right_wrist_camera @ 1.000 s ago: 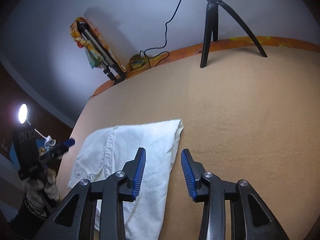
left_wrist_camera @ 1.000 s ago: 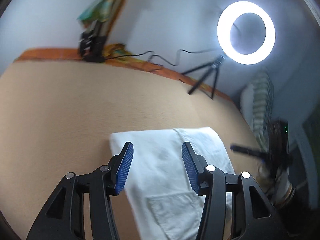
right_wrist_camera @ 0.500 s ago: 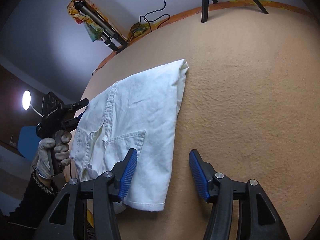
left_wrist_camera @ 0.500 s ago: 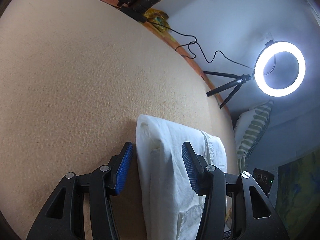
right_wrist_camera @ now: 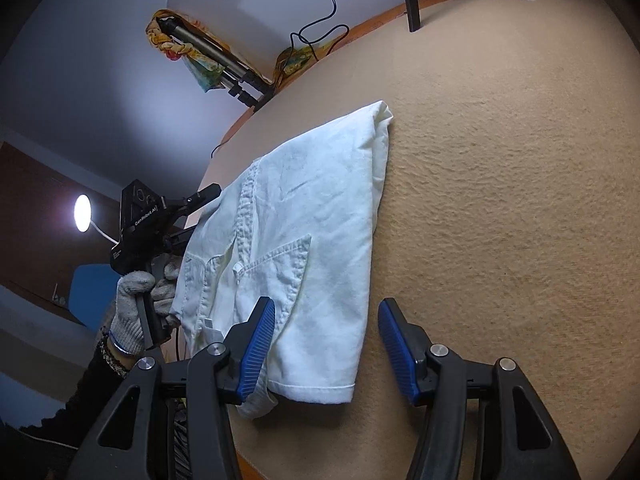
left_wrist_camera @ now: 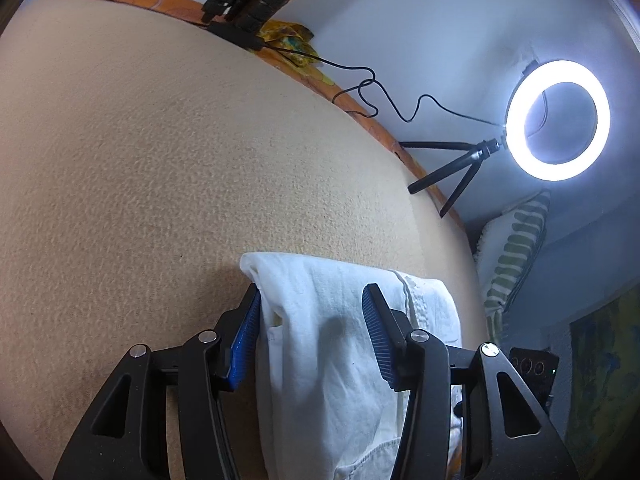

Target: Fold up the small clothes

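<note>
While the folded white shorts (right_wrist_camera: 304,240) lie at the tan blanket's (right_wrist_camera: 500,200) left edge, your left gripper (left_wrist_camera: 312,336) straddles them half-open — your right gripper (right_wrist_camera: 328,344) is closing around their near hem.

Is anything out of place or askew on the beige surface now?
One thing stands out: the white garment lies at the surface's edge, and its pocket end hangs past the edge, beside the gloved hand. It also lies askew to the orange border. Nothing looks spilled or damaged.

White garment (left_wrist_camera: 320,344) between parted jaws
</note>
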The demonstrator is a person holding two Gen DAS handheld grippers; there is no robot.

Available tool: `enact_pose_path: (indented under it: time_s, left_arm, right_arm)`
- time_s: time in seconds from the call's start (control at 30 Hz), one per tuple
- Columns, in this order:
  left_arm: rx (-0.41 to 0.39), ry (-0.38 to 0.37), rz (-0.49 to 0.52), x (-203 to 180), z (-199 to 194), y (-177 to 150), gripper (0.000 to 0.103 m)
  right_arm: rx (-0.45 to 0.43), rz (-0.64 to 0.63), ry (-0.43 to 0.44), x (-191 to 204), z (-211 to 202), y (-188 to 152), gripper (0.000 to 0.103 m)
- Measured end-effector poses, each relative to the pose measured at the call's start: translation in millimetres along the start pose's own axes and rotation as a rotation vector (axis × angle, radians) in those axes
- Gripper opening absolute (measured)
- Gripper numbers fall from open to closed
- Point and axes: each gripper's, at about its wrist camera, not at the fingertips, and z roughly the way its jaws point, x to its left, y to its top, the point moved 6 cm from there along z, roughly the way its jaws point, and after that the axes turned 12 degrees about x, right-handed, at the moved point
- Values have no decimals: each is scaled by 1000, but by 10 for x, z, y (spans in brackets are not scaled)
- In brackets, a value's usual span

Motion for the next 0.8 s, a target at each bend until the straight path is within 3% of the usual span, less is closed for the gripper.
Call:
enact_pose_path:
  time_s: [0.07, 0.3, 0.57, 0.8]
  left_arm:
    - [-7, 48, 30, -32, 16, -7, 44]
    - [-45, 163, 112, -122, -9, -41, 15]
    - [-132, 325, 339, -604, -164, -184, 11]
    - [-185, 334, 432, -912, -296, -314, 10]
  right_arm:
    - [-8, -6, -8, 40, 48, -4, 41]
    - [-17, -79, -170, 218, 81, -16, 31]
    - [-50, -212, -394, 500, 94, -40, 19]
    - [-95, -344, -541, 793, 45, -98, 13]
